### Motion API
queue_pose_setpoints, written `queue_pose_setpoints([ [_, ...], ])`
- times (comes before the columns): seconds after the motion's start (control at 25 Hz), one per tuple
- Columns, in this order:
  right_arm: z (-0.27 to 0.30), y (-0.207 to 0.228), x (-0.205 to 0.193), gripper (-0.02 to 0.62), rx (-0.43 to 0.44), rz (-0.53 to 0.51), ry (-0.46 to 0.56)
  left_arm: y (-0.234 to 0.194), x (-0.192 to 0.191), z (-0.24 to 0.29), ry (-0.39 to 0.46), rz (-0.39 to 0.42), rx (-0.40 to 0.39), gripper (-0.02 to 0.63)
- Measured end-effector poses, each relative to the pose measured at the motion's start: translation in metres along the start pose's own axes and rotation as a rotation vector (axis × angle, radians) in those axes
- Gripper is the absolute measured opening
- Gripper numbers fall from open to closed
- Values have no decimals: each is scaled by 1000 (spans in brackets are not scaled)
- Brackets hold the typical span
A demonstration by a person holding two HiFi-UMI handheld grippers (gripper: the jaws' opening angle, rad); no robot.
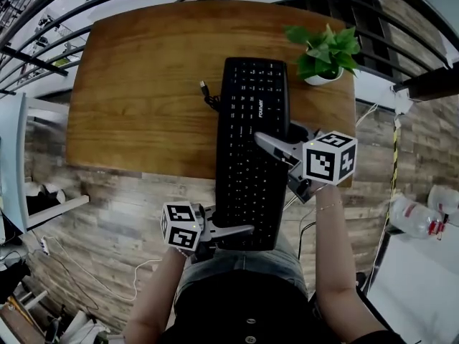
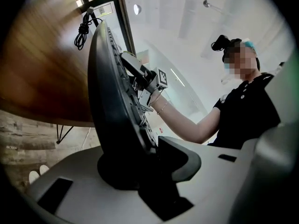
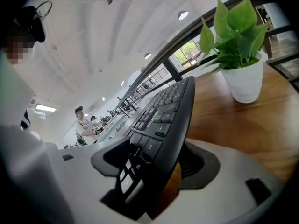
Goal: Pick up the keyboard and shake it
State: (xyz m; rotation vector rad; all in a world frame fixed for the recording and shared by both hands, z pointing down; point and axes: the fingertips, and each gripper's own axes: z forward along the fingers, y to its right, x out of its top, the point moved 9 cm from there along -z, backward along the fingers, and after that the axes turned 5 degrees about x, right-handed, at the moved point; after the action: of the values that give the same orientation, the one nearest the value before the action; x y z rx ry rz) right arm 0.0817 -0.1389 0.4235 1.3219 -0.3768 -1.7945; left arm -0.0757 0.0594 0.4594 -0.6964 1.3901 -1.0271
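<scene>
An office; wooden desk (image 1: pixel 143 84), keyboard (image 1: pixel 251 156), potted plant (image 1: pixel 326 52); people (image 3: pixel 83 125) seated farther off.

Counts: 1 keyboard (image 1: pixel 252 149), between both tongs. 2 grippers: left gripper (image 1: pixel 240 230) and right gripper (image 1: pixel 269 145). 1 wooden table (image 1: pixel 143 92). 1 potted plant (image 1: pixel 326 52), beyond the right gripper. 1 coiled cable (image 1: pixel 209 95), beyond the left gripper. 2 background people (image 3: pixel 84 124) (small, far off), past the right gripper's jaws.
</scene>
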Motion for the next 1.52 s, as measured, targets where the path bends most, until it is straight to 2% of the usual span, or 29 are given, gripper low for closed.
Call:
queue_pose_setpoints([
  [0.32,0,24,-16,284,-32,118,-13,-14,0,1,-71,-28,30,127],
  [0.44,-4,35,-20,282,-87,128,-21,-20,-1,-2,-42,-88,29,132],
  [0.56,-9,41,-23,282,-102,140,-23,-27,1,-9,17,-137,34,132],
  [0.68,-14,42,-28,282,-102,146,-14,-29,5,-11,28,-133,49,132],
  [0.96,-13,38,-29,282,-85,137,-18,-46,18,2,-71,-110,92,132],
  [1.24,-15,28,-34,281,-66,136,17,-58,23,9,-101,-90,117,132],
  [1.52,-25,30,-44,281,-58,172,165,-79,21,18,-125,-91,151,132],
])
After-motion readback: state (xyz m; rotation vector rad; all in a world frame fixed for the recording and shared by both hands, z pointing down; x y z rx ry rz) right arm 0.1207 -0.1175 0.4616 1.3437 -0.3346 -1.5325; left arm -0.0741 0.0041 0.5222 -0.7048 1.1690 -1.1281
